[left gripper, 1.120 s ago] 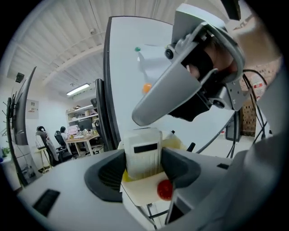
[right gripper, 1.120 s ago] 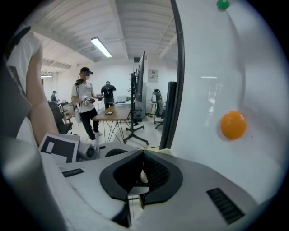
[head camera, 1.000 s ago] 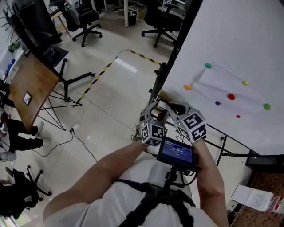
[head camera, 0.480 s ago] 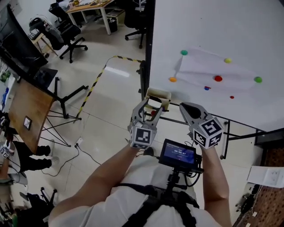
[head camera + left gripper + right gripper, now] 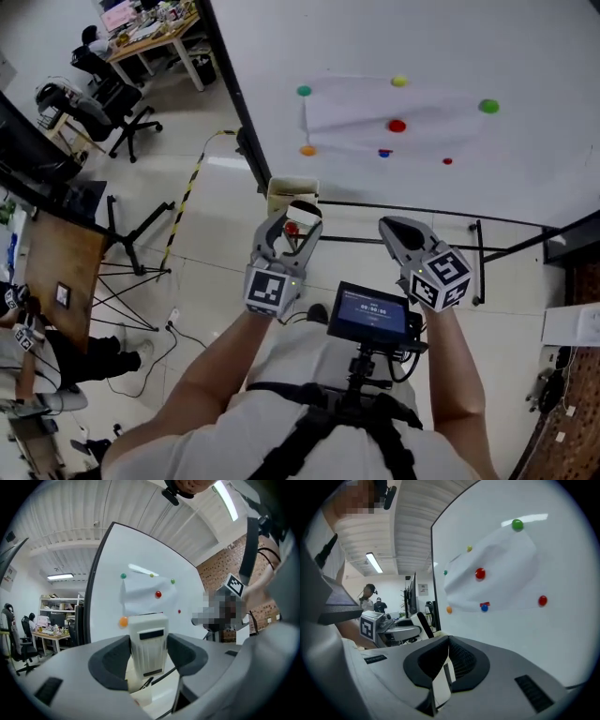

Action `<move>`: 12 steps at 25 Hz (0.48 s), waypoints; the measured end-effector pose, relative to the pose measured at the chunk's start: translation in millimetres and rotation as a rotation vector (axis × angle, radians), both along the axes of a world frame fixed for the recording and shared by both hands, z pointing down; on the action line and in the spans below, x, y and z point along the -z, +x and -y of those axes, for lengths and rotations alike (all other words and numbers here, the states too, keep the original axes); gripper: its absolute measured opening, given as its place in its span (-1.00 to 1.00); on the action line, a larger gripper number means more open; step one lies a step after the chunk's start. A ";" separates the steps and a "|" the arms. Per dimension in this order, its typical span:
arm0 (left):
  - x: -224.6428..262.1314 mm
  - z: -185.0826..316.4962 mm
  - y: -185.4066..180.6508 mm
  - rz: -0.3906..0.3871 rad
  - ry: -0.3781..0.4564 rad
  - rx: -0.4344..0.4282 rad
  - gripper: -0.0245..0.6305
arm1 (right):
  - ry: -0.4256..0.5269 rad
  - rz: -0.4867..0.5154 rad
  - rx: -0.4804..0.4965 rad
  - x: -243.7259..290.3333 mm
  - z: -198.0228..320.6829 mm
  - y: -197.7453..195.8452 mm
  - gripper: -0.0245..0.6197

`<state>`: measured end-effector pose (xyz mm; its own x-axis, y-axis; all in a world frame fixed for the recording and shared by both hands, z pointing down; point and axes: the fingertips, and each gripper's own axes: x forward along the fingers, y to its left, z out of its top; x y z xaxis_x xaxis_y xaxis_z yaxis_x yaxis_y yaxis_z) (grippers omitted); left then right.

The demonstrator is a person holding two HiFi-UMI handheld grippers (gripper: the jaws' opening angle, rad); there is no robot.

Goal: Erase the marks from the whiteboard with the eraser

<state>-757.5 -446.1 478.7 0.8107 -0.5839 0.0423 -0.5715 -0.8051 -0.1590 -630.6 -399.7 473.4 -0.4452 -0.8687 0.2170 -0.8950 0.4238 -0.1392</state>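
My left gripper point(image 5: 291, 223) is clamped on the eraser point(image 5: 149, 641), a pale block with a dark slot on its face. It stands upright between the two dark pads and sticks out past their tips. Ahead of those tips rises the whiteboard point(image 5: 487, 42); the eraser is short of it and not touching. Ahead of this gripper and a little above it, an orange magnet point(image 5: 307, 150) sits at the lower left corner of a sheet of paper point(image 5: 356, 117) pinned to the board. A green magnet point(image 5: 304, 91) holds the corner above that. Further right, a red magnet point(image 5: 397, 126) lies in the middle of the sheet.

Between my two grippers and nearer my chest hangs a small screen point(image 5: 373, 314).

My right gripper point(image 5: 394, 227) is beside the left one, apart from it. Its jaws are closed together and grip nothing. It points toward the board, where a blue magnet point(image 5: 484, 607) sits ahead of and above its tips, at the sheet's lower edge.
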 end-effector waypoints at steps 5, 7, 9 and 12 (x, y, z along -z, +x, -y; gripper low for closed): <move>-4.2 -44.5 50.8 0.025 -0.025 -0.062 -0.13 | -0.024 0.072 -0.076 -17.9 -66.6 63.6 -0.86; -8.1 -63.3 82.5 0.035 -0.045 -0.089 -0.13 | -0.030 0.091 -0.111 -22.7 -95.1 94.8 -0.86; -12.2 -83.4 110.4 0.034 -0.059 -0.114 -0.13 | -0.031 0.099 -0.129 -25.7 -119.4 118.9 -0.86; -16.1 -118.5 145.9 0.023 -0.082 -0.169 -0.13 | -0.032 0.097 -0.156 -30.7 -150.4 141.8 -0.86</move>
